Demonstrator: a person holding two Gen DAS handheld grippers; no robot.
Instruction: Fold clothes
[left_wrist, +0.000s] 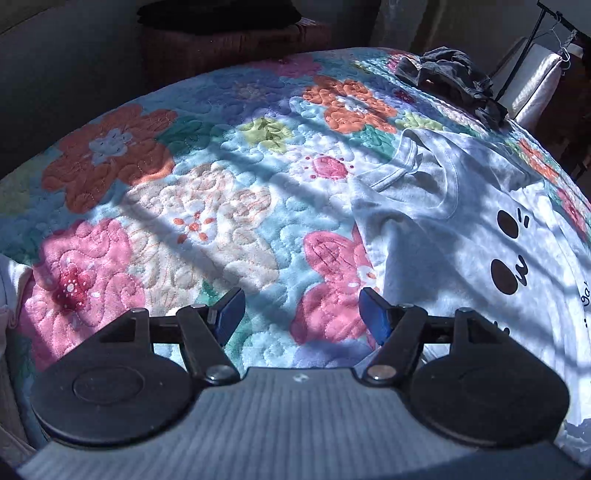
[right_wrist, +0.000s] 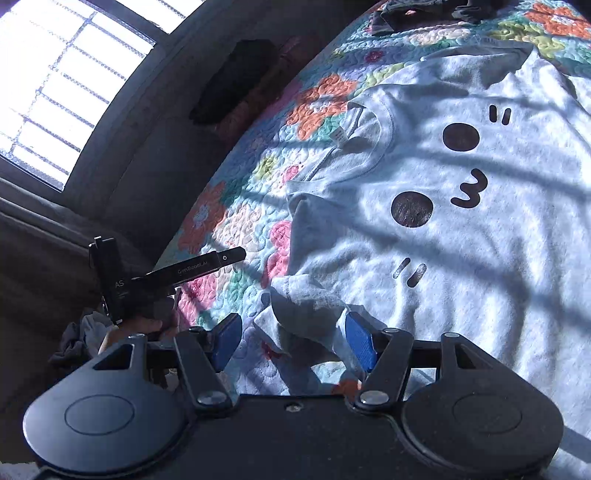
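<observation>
A white T-shirt (left_wrist: 461, 229) with a black cartoon-face print lies spread face up on a floral quilt (left_wrist: 207, 206), its collar toward the quilt's middle. My left gripper (left_wrist: 301, 306) hovers open over bare quilt just left of the shirt's edge, nothing between its blue pads. In the right wrist view the same T-shirt (right_wrist: 443, 221) fills the right side. My right gripper (right_wrist: 291, 325) is open above the shirt's crumpled near sleeve (right_wrist: 310, 314), which lies below and between the fingers without being pinched.
A dark crumpled garment pile (left_wrist: 454, 81) sits at the quilt's far edge. A brown wicker chest (left_wrist: 236, 48) stands beyond the bed, a metal rack (left_wrist: 528, 55) at the far right. A barred window (right_wrist: 62, 85) and a person's hand (right_wrist: 147, 326) are at left.
</observation>
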